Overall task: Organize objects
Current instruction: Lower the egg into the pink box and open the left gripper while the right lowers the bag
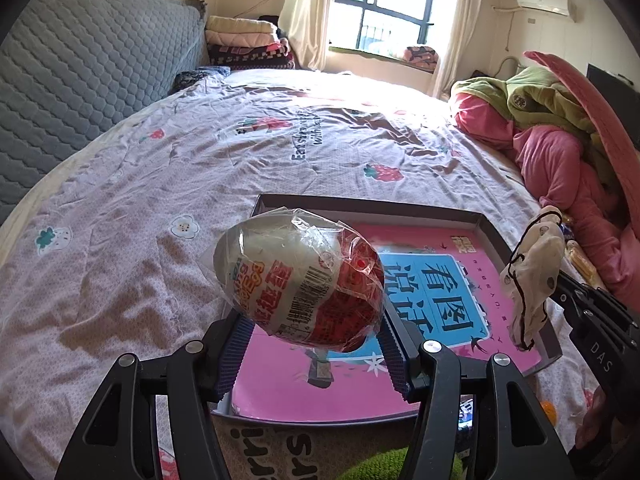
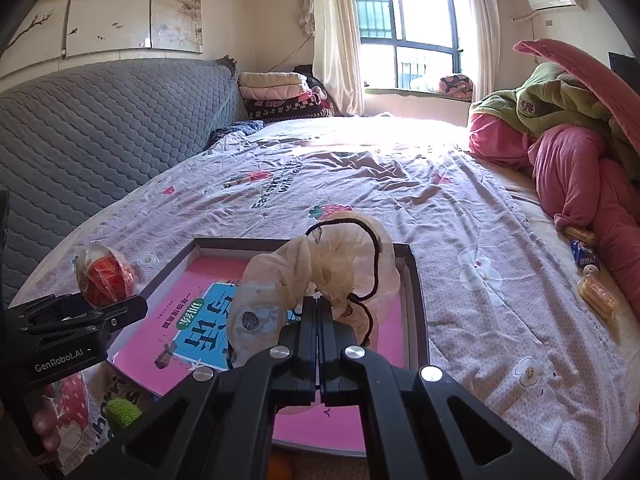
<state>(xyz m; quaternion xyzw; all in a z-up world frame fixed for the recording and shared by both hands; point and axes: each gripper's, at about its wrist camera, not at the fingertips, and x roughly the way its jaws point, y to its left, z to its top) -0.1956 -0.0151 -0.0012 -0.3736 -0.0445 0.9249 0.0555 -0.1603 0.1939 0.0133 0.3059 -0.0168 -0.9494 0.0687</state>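
Note:
My left gripper (image 1: pixel 310 350) is shut on a plastic-wrapped white and red toy egg (image 1: pixel 298 280) and holds it above the left edge of a shallow dark box (image 1: pixel 486 226) with a pink and blue book (image 1: pixel 420 300) inside. My right gripper (image 2: pixel 318 308) is shut on a cream sheer scrunchie with a dark cord (image 2: pixel 320 268), held over the same box (image 2: pixel 412 280). The scrunchie (image 1: pixel 532 276) and right gripper also show at the right of the left wrist view. The egg (image 2: pixel 105 278) and left gripper show at the left of the right wrist view.
The box lies on a bed with a pink patterned sheet (image 1: pixel 160 184). A grey quilted headboard (image 1: pixel 80 80) is on the left. Pink and green bedding (image 2: pixel 568 160) is piled at the right, with snack packets (image 2: pixel 596 296) beside it. A green fuzzy item (image 2: pixel 124 412) lies near the front.

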